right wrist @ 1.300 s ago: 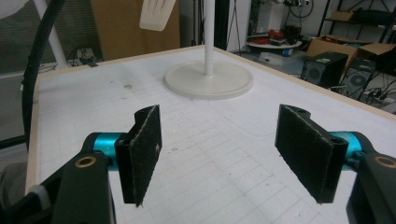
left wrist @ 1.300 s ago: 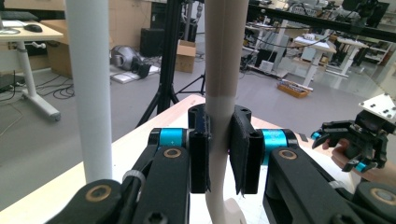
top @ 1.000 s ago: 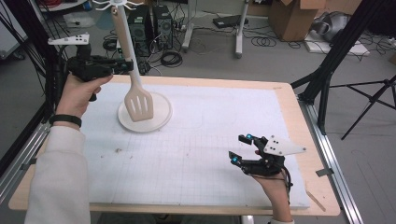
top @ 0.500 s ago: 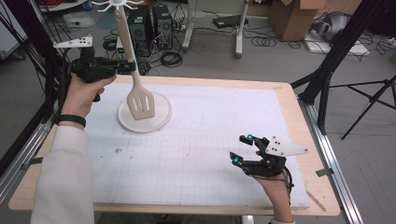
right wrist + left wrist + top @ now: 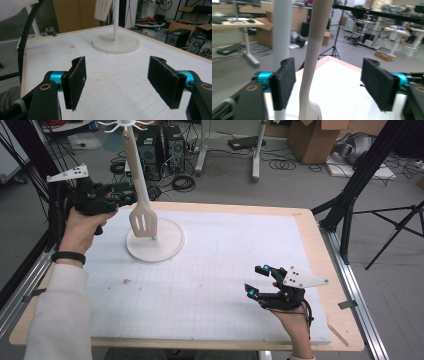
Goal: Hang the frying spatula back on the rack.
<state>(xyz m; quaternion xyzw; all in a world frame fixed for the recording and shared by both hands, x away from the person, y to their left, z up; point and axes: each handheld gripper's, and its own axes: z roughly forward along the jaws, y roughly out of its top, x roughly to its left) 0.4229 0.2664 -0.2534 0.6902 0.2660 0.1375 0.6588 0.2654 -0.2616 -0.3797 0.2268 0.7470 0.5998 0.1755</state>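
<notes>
A white stand with a round base (image 5: pixel 167 245) and hooks at its top (image 5: pixel 125 125) rises at the back left of the mat. A cream slotted spatula (image 5: pixel 143 222) hangs along it, blade just above the base. My left gripper (image 5: pixel 131 197) is level with the handle and its jaws have just been opening. In the left gripper view the left gripper (image 5: pixel 331 83) stands open with the handle (image 5: pixel 315 37) between the pads and near the left one, untouched, the pole (image 5: pixel 282 30) beside it. My right gripper (image 5: pixel 256 280) rests open and empty at the front right; the right gripper (image 5: pixel 117 80) faces the base (image 5: pixel 116 42) and spatula (image 5: pixel 102 8).
A white gridded mat (image 5: pixel 225 255) covers the wooden table (image 5: pixel 340 320). Small dark specks (image 5: pixel 125 281) lie on the mat near the front left. Black tripod legs (image 5: pixel 350 210) stand off the right edge, and computer towers and cables (image 5: pixel 165 145) sit on the floor behind.
The left gripper's jaws have opened off the spatula handle, and the spatula stays hanging on the stand. The right gripper has not moved.
</notes>
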